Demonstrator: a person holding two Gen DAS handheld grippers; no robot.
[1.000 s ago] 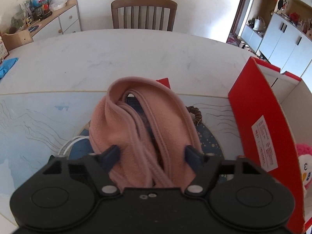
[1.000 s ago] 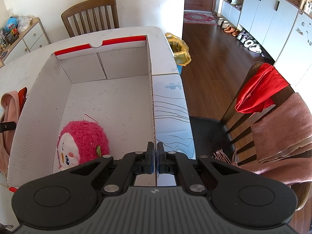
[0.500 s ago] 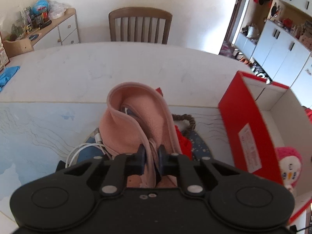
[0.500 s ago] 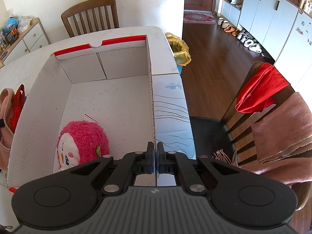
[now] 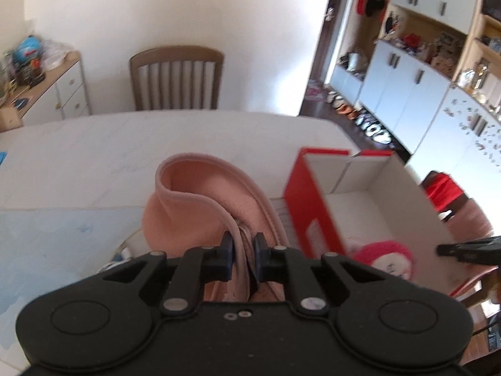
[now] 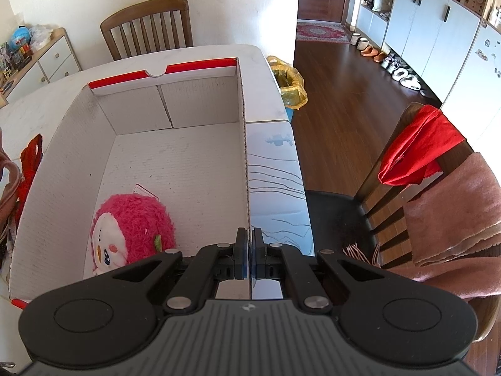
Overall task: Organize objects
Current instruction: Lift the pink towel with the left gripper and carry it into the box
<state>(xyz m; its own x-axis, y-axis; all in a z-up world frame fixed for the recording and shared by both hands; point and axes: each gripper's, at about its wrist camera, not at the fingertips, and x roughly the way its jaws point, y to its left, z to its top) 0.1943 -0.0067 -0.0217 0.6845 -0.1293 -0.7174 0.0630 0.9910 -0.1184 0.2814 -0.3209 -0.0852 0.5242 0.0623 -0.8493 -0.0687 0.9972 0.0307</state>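
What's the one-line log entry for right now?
left gripper: shut on pink cloth, held up | right gripper: shut on box right wall | pink plush: in box

Left gripper [image 5: 241, 252]: jaws drawn nearly together, pinching folds of pink fabric [image 5: 200, 206], held raised over the table. Right gripper [image 6: 249, 256]: fingers pressed on the right side wall of the cardboard box [image 6: 244, 144], at its near end, clamping the thin edge.
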